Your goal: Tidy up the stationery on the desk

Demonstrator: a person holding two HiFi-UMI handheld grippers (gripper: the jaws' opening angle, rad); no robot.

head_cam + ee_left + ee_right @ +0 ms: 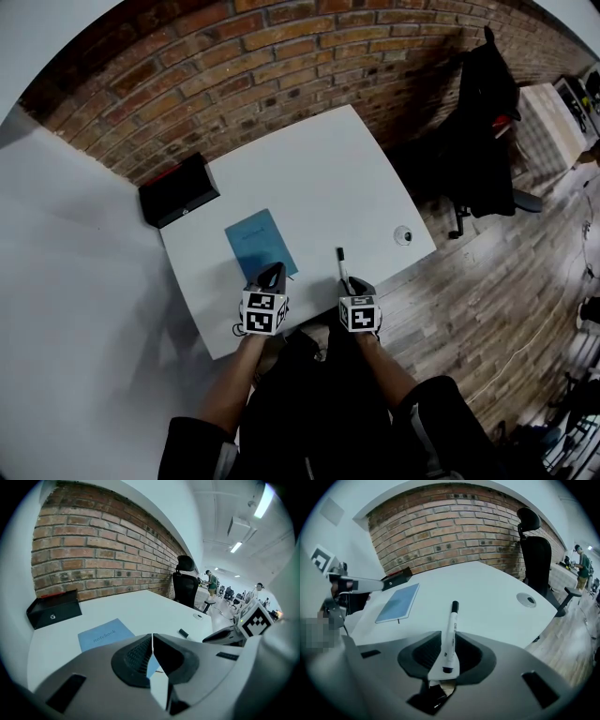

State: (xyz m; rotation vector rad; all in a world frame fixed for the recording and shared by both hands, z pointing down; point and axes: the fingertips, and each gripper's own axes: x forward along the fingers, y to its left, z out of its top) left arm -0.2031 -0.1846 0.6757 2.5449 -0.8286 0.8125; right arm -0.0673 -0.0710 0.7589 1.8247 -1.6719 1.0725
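Note:
A white marker [450, 632] with a black cap [454, 605] sticks forward out of my right gripper [449, 645], whose jaws are shut on its rear end. From above, the marker [342, 263] lies over the near edge of the white desk [319, 178], with the right gripper [350, 282] behind it. A blue notebook [261, 241] lies flat near the desk's middle front. My left gripper [273, 273] hovers over the notebook's near edge, jaws shut with nothing between them [152, 641]. The notebook [105, 633] shows just beyond them.
A black box [178, 190] sits at the desk's far left corner against the brick wall. A round cable grommet [403, 235] is set in the desk at the right. A black office chair [483, 131] stands past the right edge on the wooden floor.

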